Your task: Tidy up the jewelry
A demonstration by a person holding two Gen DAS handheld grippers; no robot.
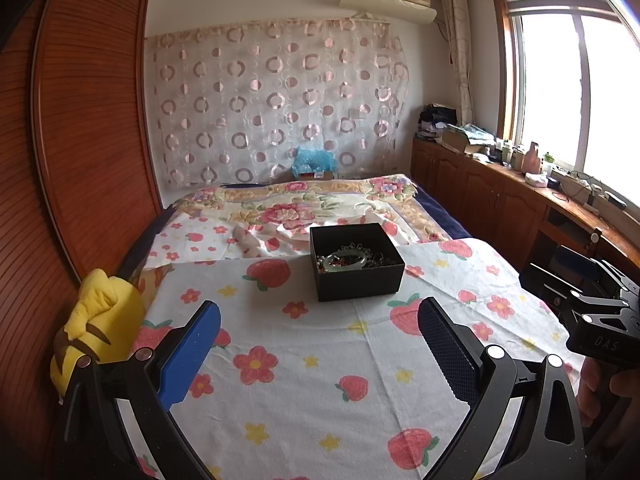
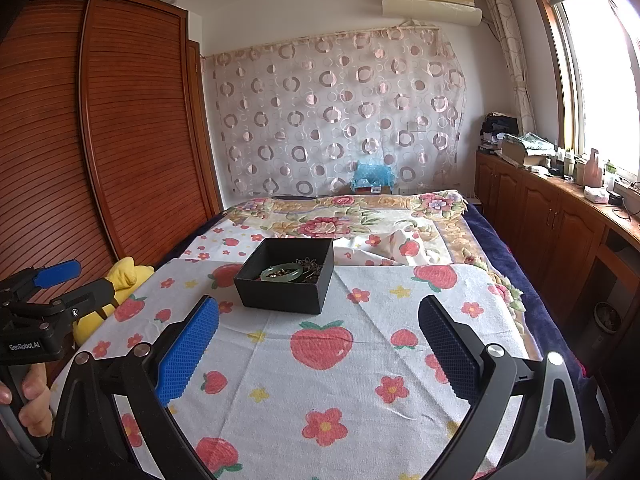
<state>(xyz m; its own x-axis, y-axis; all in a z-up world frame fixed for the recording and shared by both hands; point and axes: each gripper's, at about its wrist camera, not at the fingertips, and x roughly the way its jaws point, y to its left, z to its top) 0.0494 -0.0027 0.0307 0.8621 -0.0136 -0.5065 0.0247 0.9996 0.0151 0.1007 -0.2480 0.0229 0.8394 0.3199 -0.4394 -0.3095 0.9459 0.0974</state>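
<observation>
A black open box [image 1: 362,278] [image 2: 280,292] rests on the strawberry-print cloth [image 1: 304,360] [image 2: 320,380] spread over the bed. Inside it lie a pale green bangle [image 1: 345,261] [image 2: 280,273] and a tangle of dark chains and beads [image 1: 376,255] [image 2: 309,267]. My left gripper [image 1: 320,354] is open, held well short of the box with nothing between its blue pads. My right gripper [image 2: 318,354] is open too, also short of the box, which lies slightly left of its axis. In the right wrist view the left gripper's body appears at the left edge, held by a hand.
A yellow plush toy [image 1: 98,328] [image 2: 120,276] sits at the bed's left edge against a wooden wardrobe [image 1: 80,140]. A floral blanket [image 1: 304,208] covers the far half of the bed. Cabinets with clutter [image 1: 500,176] run under the window at right.
</observation>
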